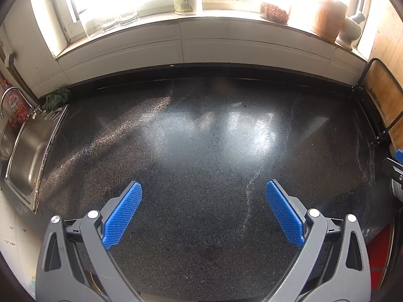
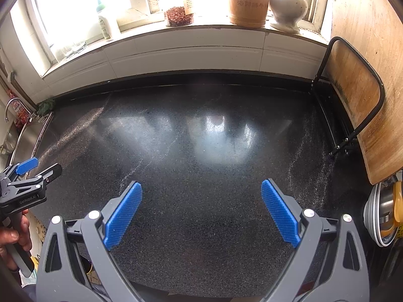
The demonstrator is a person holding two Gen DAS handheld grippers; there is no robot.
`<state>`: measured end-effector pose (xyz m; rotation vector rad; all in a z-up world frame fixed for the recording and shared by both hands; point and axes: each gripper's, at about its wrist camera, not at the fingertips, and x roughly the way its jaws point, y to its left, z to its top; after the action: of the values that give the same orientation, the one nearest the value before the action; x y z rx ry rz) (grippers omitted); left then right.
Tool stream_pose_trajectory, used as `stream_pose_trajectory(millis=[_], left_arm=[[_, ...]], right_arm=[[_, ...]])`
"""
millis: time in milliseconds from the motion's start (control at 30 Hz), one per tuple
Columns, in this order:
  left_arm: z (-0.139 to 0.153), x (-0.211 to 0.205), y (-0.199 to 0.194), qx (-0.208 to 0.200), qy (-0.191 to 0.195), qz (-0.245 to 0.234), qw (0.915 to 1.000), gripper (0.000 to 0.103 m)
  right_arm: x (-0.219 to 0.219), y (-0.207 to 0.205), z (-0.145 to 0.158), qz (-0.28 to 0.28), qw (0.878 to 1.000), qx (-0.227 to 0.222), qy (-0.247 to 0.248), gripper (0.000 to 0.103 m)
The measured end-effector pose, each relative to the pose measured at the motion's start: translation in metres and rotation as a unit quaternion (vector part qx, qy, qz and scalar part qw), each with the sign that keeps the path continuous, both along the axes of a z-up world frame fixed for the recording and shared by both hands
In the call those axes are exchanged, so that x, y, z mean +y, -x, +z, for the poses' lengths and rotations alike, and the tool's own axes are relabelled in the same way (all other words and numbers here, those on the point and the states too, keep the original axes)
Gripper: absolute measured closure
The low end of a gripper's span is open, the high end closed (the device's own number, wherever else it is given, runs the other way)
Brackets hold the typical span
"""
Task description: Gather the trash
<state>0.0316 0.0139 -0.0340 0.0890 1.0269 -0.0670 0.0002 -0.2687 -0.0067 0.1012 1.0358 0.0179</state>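
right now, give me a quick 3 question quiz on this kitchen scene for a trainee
1. True or false: the left tool grips a piece of trash.
2. What stands upright in the black rack at the right end of the countertop? A) frying pan B) wooden cutting board C) baking tray
3. Fill in: at the left end of the countertop lies a steel ____.

Key: 1 false, both it and the right tool are open and hold nothing. 2 B. 3 sink.
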Motion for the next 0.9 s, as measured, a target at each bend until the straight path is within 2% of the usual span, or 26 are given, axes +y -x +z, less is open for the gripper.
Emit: stream_pose_trajectory(millis=[800,900], left_arm=[[0.0035,0.0003,0.0030,-0.009,-0.006,-0.004,0.9999,0.007],[0.0025,-0.0022,0.0046,-0.012,-0.020,-0.008,0.9997,0.007]], right_arm=[[-0.0002,-0.0001,-0.0014,-0.001,1.000,0.002,-0.004,0.011],[-0.0007,0.0000,-0.0016,-0.001,1.000,0.002,-0.004,0.011]])
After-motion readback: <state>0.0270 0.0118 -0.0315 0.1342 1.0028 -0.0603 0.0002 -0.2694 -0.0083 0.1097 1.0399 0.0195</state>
